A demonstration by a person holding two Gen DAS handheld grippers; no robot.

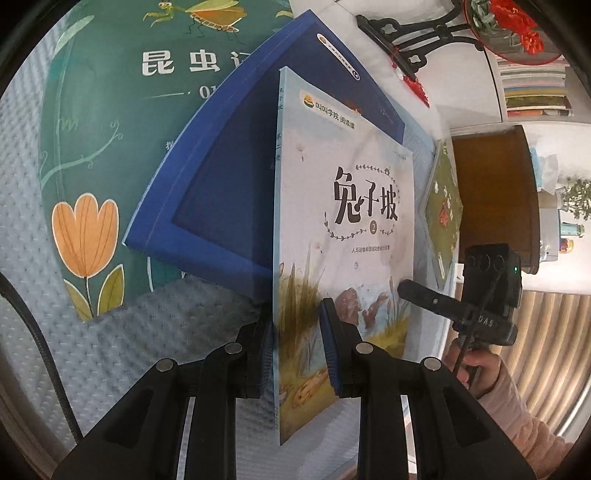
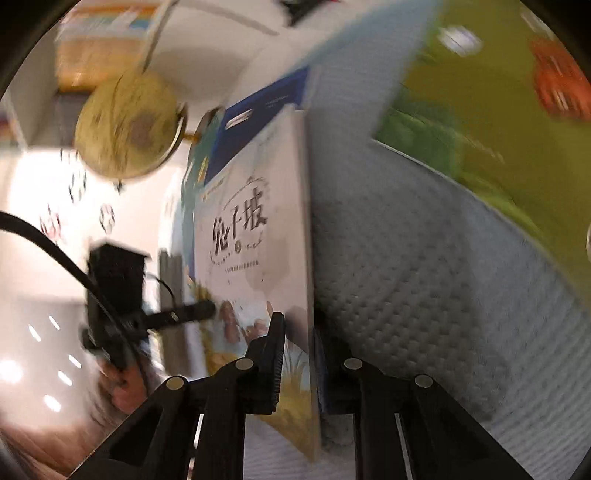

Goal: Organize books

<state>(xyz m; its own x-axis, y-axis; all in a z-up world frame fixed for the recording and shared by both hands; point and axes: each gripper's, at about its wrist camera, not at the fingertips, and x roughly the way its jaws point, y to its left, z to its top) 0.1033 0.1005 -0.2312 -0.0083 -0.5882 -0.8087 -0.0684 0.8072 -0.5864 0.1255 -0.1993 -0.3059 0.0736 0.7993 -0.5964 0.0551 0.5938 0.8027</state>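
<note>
A pale blue picture book [image 1: 343, 236] with black Chinese title stands on edge over the padded grey surface [image 1: 155, 332]. My left gripper [image 1: 299, 332] is shut on its lower part. My right gripper [image 2: 295, 339] is shut on the same book [image 2: 255, 258] from the opposite side. A dark blue book [image 1: 221, 177] leans tilted behind it, resting over a large green insect book [image 1: 110, 110] with an orange tulip. A small green book [image 1: 443, 206] lies to the right; it fills the upper right of the blurred right wrist view [image 2: 491, 110].
A stack of books [image 1: 532, 81] sits on a white shelf at the upper right, beside a black stand with a red ornament [image 1: 513, 22]. A brown cabinet [image 1: 495, 192] stands right. A globe [image 2: 129, 125] shows in the right wrist view.
</note>
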